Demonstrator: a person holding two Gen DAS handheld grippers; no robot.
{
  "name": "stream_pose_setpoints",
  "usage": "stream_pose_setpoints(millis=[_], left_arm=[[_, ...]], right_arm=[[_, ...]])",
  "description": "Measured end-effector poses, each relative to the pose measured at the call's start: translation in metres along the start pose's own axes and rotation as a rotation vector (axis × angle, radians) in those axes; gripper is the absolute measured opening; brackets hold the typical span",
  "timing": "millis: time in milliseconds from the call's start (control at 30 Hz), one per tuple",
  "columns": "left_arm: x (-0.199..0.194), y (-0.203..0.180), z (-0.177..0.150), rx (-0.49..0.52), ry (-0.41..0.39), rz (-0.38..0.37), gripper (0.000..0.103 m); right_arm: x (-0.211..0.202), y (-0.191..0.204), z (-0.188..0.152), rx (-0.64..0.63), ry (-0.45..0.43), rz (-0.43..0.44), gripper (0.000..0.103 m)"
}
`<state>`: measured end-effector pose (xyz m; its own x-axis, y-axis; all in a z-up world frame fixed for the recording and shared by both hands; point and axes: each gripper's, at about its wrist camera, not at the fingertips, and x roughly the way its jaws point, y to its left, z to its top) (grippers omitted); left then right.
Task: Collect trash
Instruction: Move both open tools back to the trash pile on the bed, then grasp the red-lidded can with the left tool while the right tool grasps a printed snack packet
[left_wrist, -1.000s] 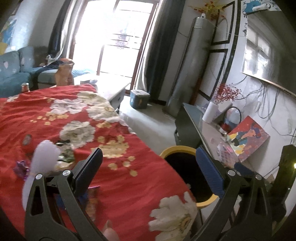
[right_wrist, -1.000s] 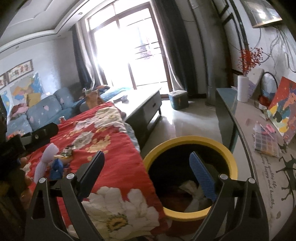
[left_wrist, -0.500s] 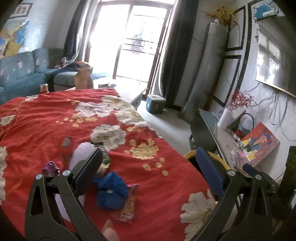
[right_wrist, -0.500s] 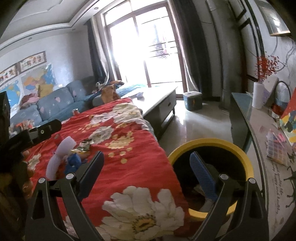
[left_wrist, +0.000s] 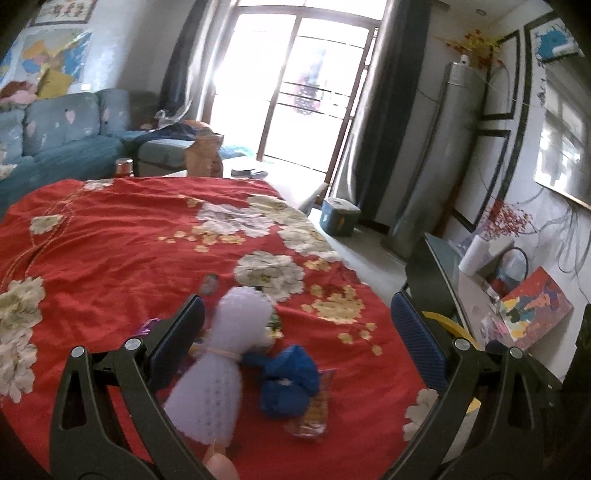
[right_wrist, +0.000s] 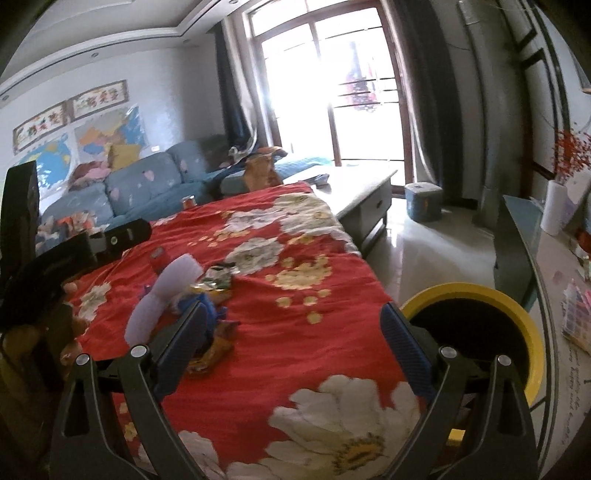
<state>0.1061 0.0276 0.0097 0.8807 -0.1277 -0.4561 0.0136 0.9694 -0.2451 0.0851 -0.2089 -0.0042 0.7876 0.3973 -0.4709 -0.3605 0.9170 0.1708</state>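
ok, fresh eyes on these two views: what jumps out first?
The red floral cloth fills both views. On it lies a small litter pile: a white foam net sleeve, a crumpled blue wad and a snack wrapper, between the open left tongs. The yellow-rimmed bin stands off the cloth's right edge, beyond the open right tongs.

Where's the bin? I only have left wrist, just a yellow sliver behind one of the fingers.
Observer: Right wrist shows the whole bin: yellow rim, dark inside, on the floor off the red cloth's near right corner.
Operator: Is the right gripper holding anything?
Observer: No. The right gripper is open, with only cloth between its fingers.
Operator: Anything behind the white foam sleeve?
Observer: Yes, a crumpled foil wrapper lies just past it, toward the window.
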Motion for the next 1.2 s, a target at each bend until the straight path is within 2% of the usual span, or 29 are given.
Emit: stream_pose_setpoints(millis=[600,733,833,967,1200], left_arm=[[0.005,0.069,0.003,-0.129,0.005,0.109,0.092],[0.01,0.081,0.001,-0.148,0.02,0.132,0.092],[0.017,0.087,0.0,-0.148,0.043,0.142,0.092],[0.031,0.089,-0.002,-0.133,0.095,0.13,0.092],[0.048,0.084,0.004,-0.107,0.121,0.108,0.078]], right_arm=[[0.047,0.057,-0.007,-0.12,0.124,0.122,0.092],[0.062,0.06,-0.013,-0.115,0.177,0.128,0.091],[0.074,0.063,-0.018,-0.116,0.216,0.137,0.086],[0.086,0.065,-0.026,-0.114,0.258,0.141,0.082],[0.104,0.064,-0.034,-0.096,0.317,0.155,0.074]])
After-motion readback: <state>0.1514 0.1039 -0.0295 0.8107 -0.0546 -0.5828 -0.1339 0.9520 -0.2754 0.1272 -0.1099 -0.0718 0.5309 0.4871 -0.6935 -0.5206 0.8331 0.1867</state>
